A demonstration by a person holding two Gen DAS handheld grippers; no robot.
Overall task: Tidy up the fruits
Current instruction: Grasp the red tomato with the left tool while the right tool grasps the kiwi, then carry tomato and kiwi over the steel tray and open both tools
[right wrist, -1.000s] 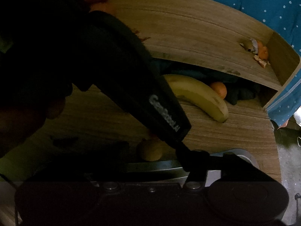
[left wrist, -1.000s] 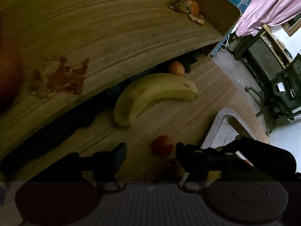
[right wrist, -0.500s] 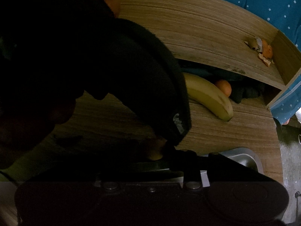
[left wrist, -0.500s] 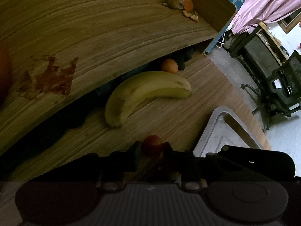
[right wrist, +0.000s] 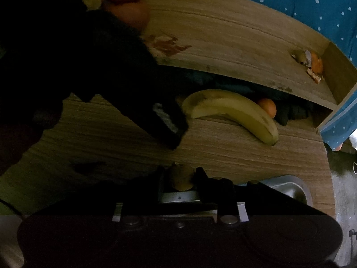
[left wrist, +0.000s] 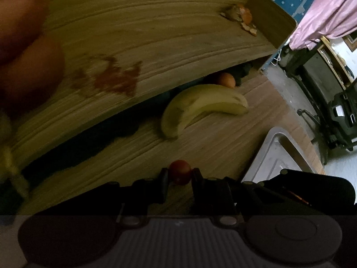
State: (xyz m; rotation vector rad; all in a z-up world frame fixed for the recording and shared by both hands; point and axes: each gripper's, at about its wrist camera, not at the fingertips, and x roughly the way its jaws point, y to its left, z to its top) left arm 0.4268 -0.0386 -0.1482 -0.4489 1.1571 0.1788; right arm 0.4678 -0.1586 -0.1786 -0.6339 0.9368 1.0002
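Surface: wood-grain counter (left wrist: 218, 143), dimly lit, with a raised wooden shelf (left wrist: 156, 40) behind it. A reddish-brown stain (left wrist: 111, 78) is noted on the shelf top; orange peel scraps (left wrist: 242, 17) lie at its far right corner against the side wall. A grey metal tray (left wrist: 279, 149) sits at the counter's right edge.

Room: blue polka-dot fabric (right wrist: 279, 2) is seen behind the shelf; a pink curtain (left wrist: 328, 15) and a dark office chair (left wrist: 341, 116) stand on the right, beyond the counter.

Writing: a pale mark is seen on the dark body crossing the right wrist view; it is blurred and cannot be read.

Fruit: a banana (left wrist: 200, 107) lies on the counter just in front of the shelf's gap, with a small orange (left wrist: 226, 80) just behind it, partly under the shelf.

Left gripper (left wrist: 180, 175): jaws clenched on a small red fruit (left wrist: 180, 171), low over the counter.

Right gripper (right wrist: 181, 178): jaws clenched on a small brownish-yellow fruit (right wrist: 181, 177), near the tray.
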